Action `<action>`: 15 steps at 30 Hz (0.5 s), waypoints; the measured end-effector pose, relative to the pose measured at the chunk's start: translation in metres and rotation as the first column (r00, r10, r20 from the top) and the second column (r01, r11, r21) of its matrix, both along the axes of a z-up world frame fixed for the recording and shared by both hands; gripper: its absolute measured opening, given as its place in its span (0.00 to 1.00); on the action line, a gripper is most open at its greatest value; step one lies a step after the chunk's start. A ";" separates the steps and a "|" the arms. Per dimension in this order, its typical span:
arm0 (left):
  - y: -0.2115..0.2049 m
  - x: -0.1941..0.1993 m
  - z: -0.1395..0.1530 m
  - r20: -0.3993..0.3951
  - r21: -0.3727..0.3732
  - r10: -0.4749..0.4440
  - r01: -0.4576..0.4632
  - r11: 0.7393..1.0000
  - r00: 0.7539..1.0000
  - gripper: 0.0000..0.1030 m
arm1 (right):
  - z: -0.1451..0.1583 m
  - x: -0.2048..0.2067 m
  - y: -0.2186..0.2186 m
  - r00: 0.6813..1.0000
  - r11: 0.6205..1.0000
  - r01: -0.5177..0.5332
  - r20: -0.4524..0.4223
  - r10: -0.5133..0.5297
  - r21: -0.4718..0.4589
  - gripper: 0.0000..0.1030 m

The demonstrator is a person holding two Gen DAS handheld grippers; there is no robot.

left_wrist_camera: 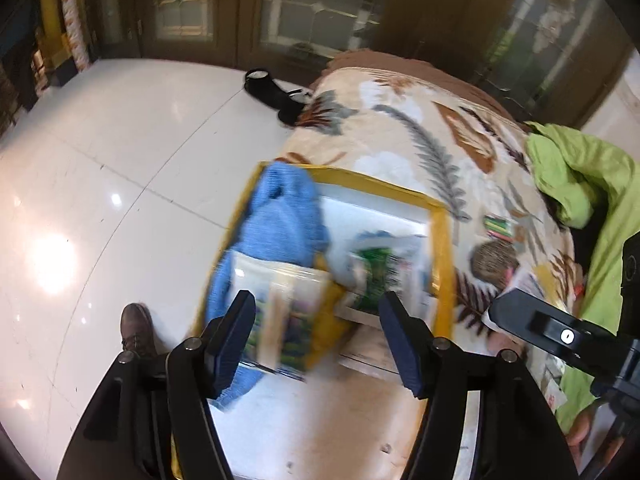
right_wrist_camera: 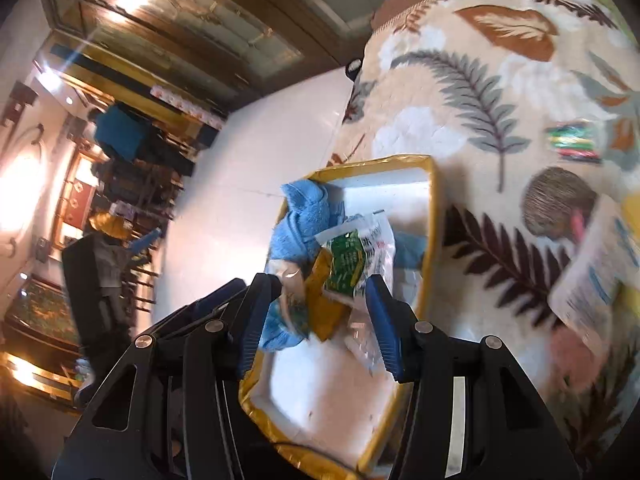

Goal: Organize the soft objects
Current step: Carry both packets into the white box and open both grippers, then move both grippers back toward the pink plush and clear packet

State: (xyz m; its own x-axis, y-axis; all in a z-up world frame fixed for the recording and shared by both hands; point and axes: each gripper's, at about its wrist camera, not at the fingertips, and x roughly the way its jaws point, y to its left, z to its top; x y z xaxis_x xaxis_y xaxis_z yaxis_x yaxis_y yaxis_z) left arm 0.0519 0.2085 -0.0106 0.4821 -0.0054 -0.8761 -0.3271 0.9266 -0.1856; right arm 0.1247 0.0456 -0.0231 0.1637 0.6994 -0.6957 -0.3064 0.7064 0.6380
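A white box with a yellow rim (left_wrist_camera: 442, 240) (right_wrist_camera: 430, 208) sits on the leaf-patterned blanket (left_wrist_camera: 400, 136) (right_wrist_camera: 480, 92). Inside lie a blue knitted cloth (left_wrist_camera: 280, 216) (right_wrist_camera: 306, 216), a clear packet with a picture (left_wrist_camera: 280, 312), a green-and-white packet (left_wrist_camera: 376, 276) (right_wrist_camera: 352, 260) and a yellow packet (right_wrist_camera: 326, 308). My left gripper (left_wrist_camera: 318, 300) is open above the box, nothing between its fingers. My right gripper (right_wrist_camera: 324, 284) is open over the packets, empty; its body also shows in the left wrist view (left_wrist_camera: 560, 332).
On the blanket lie a coloured strip pack (left_wrist_camera: 498, 228) (right_wrist_camera: 572, 140), a brown hairy object (left_wrist_camera: 494, 260) (right_wrist_camera: 560, 200) and a white packet (right_wrist_camera: 596, 280). A green jacket (left_wrist_camera: 580, 184) lies right. Black shoes (left_wrist_camera: 276, 96) and white tiled floor (left_wrist_camera: 120, 160) are left.
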 end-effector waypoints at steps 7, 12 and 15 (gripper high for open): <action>-0.059 -0.002 0.004 0.014 0.039 -0.100 0.100 0.994 0.995 0.63 | 0.011 -0.032 -0.076 0.998 0.997 0.060 -0.008 -0.059 0.052 0.54; -0.102 0.000 -0.001 0.001 0.029 -0.179 0.179 0.983 0.984 0.63 | 0.013 -0.052 -0.137 0.990 0.990 0.138 0.005 -0.139 0.038 0.54; -0.122 0.005 -0.008 -0.020 0.001 -0.214 0.214 0.977 0.977 0.63 | 0.013 -0.061 -0.176 0.977 0.977 0.211 0.006 -0.211 0.039 0.54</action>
State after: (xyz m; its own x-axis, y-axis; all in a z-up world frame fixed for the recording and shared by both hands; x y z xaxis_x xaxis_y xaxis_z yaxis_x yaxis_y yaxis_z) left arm 0.0565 0.0869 -0.0190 0.4527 -0.1040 -0.8856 -0.1251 0.9759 -0.1786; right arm 0.0638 -0.1299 -0.0100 0.3175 0.6739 -0.6672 -0.1595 0.7315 0.6629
